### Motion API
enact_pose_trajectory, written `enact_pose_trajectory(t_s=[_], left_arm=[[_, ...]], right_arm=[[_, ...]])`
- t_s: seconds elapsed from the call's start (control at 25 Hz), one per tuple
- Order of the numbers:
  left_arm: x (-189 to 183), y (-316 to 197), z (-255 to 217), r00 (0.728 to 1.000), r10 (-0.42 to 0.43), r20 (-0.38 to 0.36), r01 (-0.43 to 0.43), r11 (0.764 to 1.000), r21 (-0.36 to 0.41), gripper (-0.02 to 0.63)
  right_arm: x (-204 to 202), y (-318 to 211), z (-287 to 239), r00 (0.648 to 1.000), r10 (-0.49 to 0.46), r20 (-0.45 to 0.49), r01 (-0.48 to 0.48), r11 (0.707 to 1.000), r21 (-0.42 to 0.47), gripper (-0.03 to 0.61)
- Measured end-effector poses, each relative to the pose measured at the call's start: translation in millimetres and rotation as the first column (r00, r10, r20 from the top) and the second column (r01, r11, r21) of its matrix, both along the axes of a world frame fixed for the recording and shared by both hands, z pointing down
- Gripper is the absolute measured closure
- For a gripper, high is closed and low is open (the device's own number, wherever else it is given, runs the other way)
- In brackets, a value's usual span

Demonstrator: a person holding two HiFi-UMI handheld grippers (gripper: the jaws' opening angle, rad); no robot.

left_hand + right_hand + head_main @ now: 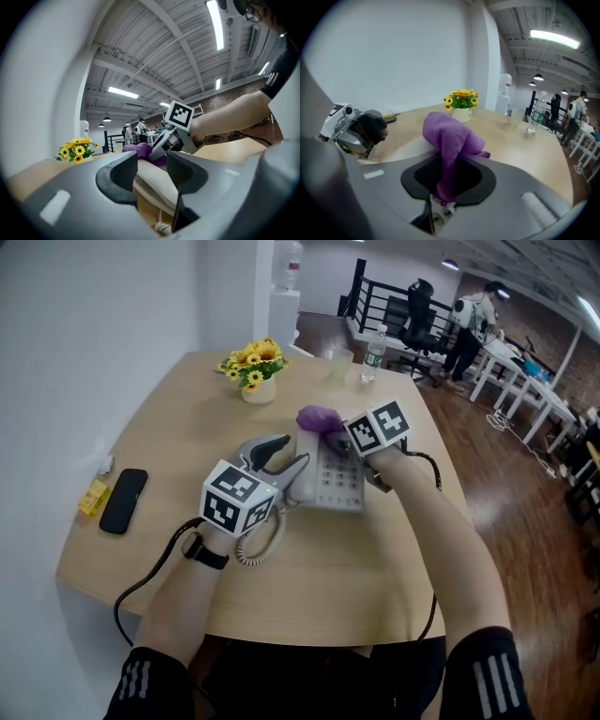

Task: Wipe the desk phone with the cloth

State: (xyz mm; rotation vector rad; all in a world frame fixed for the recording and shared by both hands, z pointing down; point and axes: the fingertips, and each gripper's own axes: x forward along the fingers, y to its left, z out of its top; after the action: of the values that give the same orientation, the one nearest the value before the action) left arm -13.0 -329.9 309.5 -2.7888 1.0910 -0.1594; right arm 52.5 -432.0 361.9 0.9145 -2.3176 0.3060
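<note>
A white desk phone (339, 480) lies mid-table with its handset (153, 176) along its left side. My left gripper (295, 452) reaches in from the left, and its two jaws stand on either side of the handset, closed against it. My right gripper (336, 439) is at the phone's far end, shut on a purple cloth (319, 417). The cloth (450, 136) bunches up out of the right gripper (445, 176) and rests on the phone's top end. In the left gripper view the cloth (138, 151) shows beyond the handset, under the right gripper's marker cube (180, 115).
A pot of yellow flowers (255, 369), a plastic cup (339, 363) and a water bottle (374, 350) stand at the table's far side. A black smartphone (124, 500) and a yellow item (94, 497) lie at the left edge. The phone's coiled cord (258, 547) trails toward me.
</note>
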Motion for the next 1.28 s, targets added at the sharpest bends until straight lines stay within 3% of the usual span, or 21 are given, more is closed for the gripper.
enact_pose_trajectory(t_s=[0.4,0.64,0.96,1.28], left_arm=[[1.6,1.2,1.8,1.0,0.004,0.007,-0.004,1.0,-0.003,0.43],[4.2,2.0,2.2,1.0,0.013,0.015,-0.013,1.0,0.003,0.422],[0.7,0.6,2.2,1.0,0.004,0.006,-0.004,1.0,-0.001,0.422],[1.7,1.3,1.7,1.0,0.006,0.012,-0.006,1.0,0.002,0.422]], right_arm=[[-12.8,112.8,25.9,0.965,-0.243,-0.098,0.244,0.97,-0.004,0.505],[-18.6,159.2,38.6,0.935,-0.322,-0.15,0.331,0.943,0.035,0.505],[-9.7,165.3,43.3,0.922,-0.308,-0.236,0.339,0.935,0.106,0.505],[52.3,167.3,43.5,0.961,-0.208,-0.181,0.228,0.969,0.097,0.505]])
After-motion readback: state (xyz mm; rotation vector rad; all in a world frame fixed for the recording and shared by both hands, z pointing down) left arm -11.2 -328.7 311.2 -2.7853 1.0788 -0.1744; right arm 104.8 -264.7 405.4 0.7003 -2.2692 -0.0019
